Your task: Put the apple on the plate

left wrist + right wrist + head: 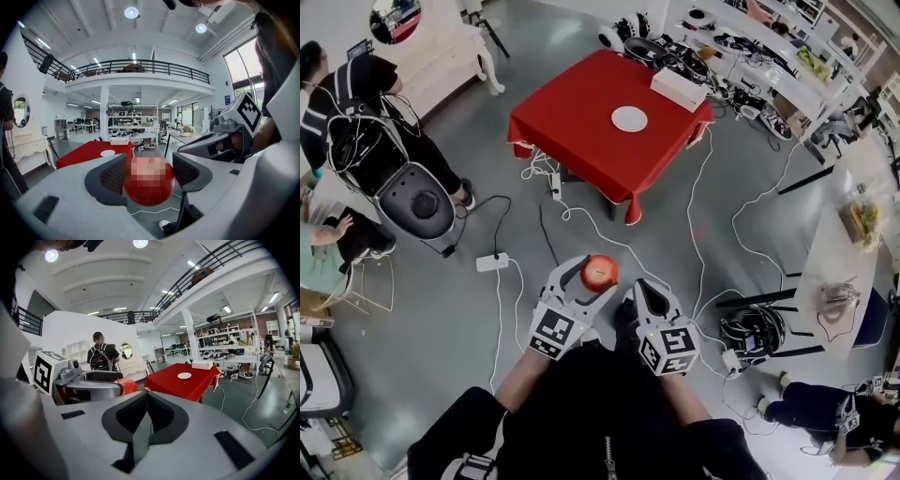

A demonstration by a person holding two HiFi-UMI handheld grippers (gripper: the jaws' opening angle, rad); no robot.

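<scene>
Pinching the apple (599,273) between its two dark pads, the left gripper (589,283) is holding the fruit up in the air in front of the person's body. In the left gripper view the jaws are pressing against the apple's left and right sides, with its red lower half showing between them; a mosaic patch is covering its top. Just to the right, the right gripper (643,292) is hanging beside it with nothing in it, and the right gripper view is showing its jaws pressed together, pad against pad. The two grippers are sitting close together, side by side, and the marker cubes on both are facing the head camera.

Below them, white cables (703,234) are running across the grey floor, and a white power strip (492,262) is lying to the left. Well ahead of the grippers, a table (572,131) draped in a red cloth is standing, with the white plate (629,118) resting near its middle, apart from a white box (679,89) at the far edge. The plate is carrying nothing. Off to the left, a person in dark clothes (356,103) is standing by a white-and-grey machine (417,202).
</scene>
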